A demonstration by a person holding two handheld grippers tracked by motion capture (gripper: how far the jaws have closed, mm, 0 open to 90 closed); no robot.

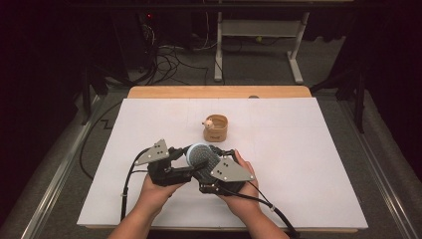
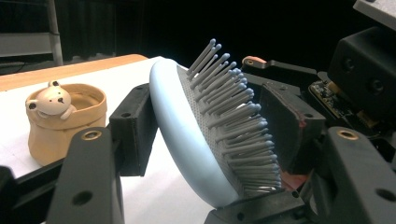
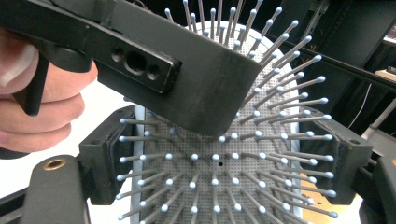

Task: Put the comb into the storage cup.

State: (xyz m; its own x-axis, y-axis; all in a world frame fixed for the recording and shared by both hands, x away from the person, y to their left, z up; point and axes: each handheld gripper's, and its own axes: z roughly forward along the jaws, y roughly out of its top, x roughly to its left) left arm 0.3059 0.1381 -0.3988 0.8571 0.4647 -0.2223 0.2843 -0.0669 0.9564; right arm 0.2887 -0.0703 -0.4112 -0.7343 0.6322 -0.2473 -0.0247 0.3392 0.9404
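Note:
A light-blue hairbrush point(image 1: 198, 152) with grey bristles is held up over the near middle of the white table sheet point(image 1: 308, 164), between both grippers. My left gripper point(image 1: 195, 162) comes in from the left. In the left gripper view point(image 2: 210, 116) one pad lies against the brush's blue back point(image 2: 175, 126) and the other against the bristle tips. My right gripper point(image 1: 208, 164) clamps the brush head by its two side edges. In the right gripper view point(image 3: 224, 161) the bristle face point(image 3: 219, 186) looks at the camera and the left gripper's jaw crosses over it.
A small tan cup with a bear figure on its rim point(image 1: 215, 128) point(image 2: 65, 121) stands just beyond the grippers, at the middle of the sheet. The wooden table edge point(image 1: 219, 92) runs along the back, with desk legs point(image 1: 296, 59) and floor cables point(image 1: 169, 62) behind it.

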